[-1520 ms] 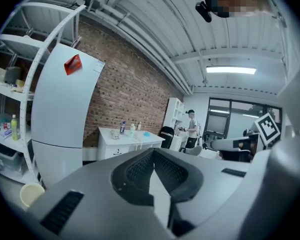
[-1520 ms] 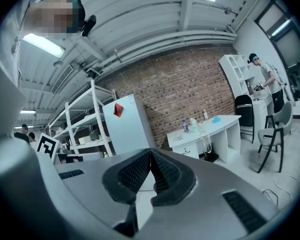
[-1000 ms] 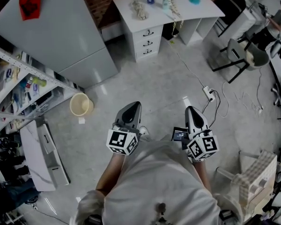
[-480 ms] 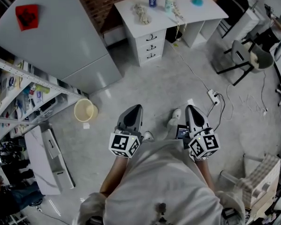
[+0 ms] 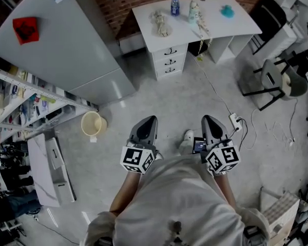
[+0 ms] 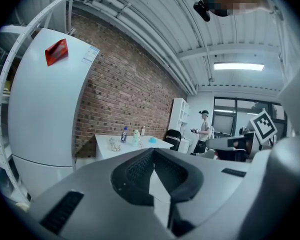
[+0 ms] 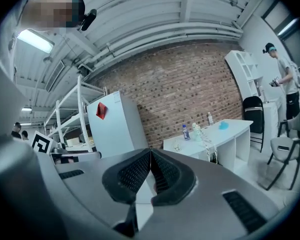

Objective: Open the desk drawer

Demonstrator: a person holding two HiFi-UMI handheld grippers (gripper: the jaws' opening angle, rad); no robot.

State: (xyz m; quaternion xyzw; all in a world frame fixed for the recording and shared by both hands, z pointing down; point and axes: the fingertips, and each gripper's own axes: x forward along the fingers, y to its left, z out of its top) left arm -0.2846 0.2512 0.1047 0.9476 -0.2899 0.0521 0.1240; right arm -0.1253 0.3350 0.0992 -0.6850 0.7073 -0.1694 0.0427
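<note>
A white desk [image 5: 195, 22] stands against the brick wall, far ahead of me across the floor. Its stack of three drawers [image 5: 170, 60] with dark handles is closed. Both grippers are held at my waist, well short of the desk. My left gripper [image 5: 147, 122] is shut with nothing in it, and so is my right gripper [image 5: 211, 121]. In the left gripper view the desk [image 6: 127, 145] shows small beyond the closed jaws. In the right gripper view the desk [image 7: 217, 134] stands to the right of the jaws.
A bottle [image 5: 175, 5], a rope bundle [image 5: 160, 23] and small items lie on the desk. A grey fridge [image 5: 66, 40] stands left of it, shelving [image 5: 20, 106] further left. A bucket [image 5: 92, 123], a power strip [image 5: 232, 121] with cables, and chairs [image 5: 277, 78] occupy the floor.
The desk, fridge and bucket have shifted in the head view as I walk towards the desk. Both grippers stay shut at my waist.
</note>
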